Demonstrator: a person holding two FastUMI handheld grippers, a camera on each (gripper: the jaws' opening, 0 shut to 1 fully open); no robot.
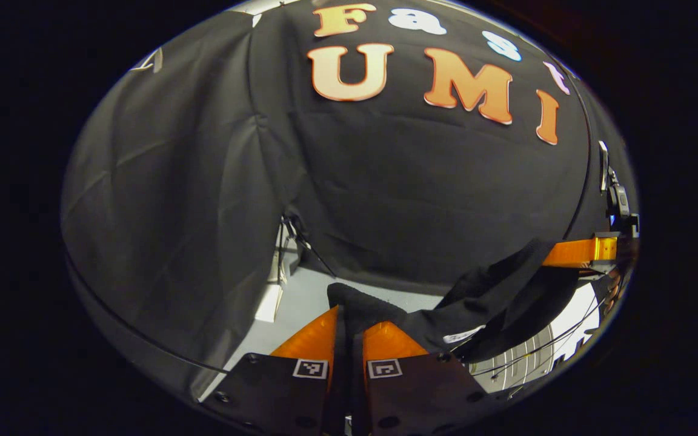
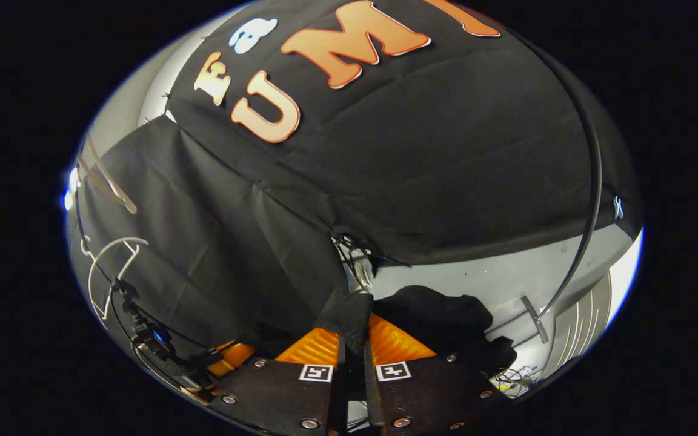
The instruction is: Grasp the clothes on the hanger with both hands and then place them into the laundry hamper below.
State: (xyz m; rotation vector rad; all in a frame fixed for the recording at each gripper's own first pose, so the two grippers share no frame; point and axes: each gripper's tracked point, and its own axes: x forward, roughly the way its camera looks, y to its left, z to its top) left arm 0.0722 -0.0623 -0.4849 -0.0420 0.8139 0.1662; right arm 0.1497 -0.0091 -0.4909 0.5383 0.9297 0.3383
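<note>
Left gripper view: left gripper (image 1: 349, 336) pinching fold of black garment (image 1: 476, 309); cloth stretches to right gripper (image 1: 579, 253) at right edge, sagging between. Soft, light, limp; hold at edges as now.

Right gripper view: right gripper (image 2: 354, 342) clamped on garment (image 2: 440, 315), rest bunched just beyond fingers. Empty hanger (image 2: 106, 272) at left edge. Wire hamper rim (image 2: 579, 321) partly seen at lower right; its inside hidden.

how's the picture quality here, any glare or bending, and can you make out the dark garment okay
Left gripper view: fisheye bends the edges; the black garment keeps little fold detail, bright floor behind. Right gripper view: glare on the left rim, garment a dark mass, gripper sharp.
</note>
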